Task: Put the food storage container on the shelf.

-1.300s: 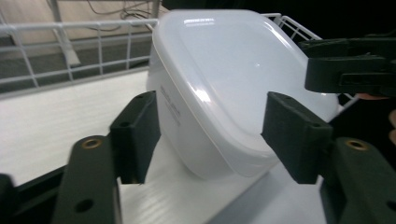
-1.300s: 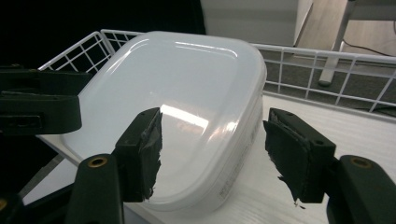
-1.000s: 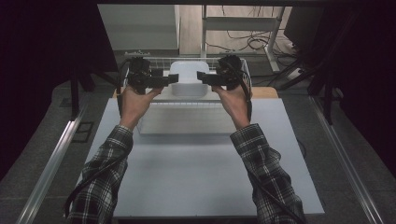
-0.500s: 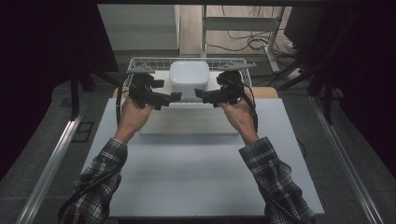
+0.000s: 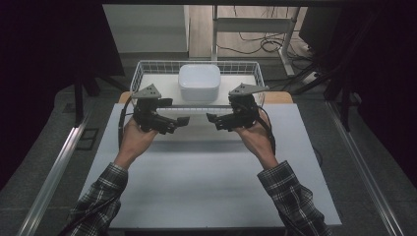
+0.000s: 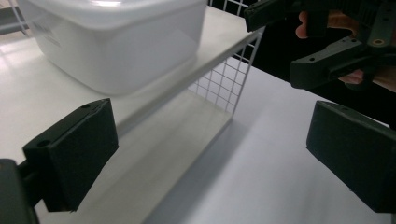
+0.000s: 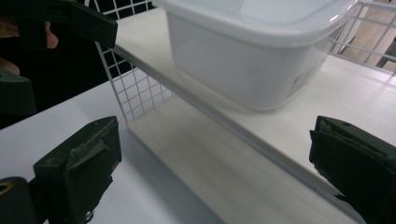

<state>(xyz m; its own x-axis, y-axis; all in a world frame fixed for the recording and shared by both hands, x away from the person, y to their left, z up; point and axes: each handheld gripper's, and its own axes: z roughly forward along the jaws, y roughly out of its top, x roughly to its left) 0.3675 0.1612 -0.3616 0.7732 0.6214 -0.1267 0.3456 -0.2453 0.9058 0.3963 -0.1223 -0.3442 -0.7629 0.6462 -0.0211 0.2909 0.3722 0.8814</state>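
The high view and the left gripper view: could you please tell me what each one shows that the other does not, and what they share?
High view: the person's plaid sleeves, the floor cables and the left gripper, open. Left gripper view: the mesh of the wire basket close up, beside the white table. Both: the white lidded container in the basket, and the open right gripper.

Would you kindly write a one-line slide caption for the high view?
Two open hand-held grippers, left gripper and right gripper, face each other before a wire basket holding a lidded white container.
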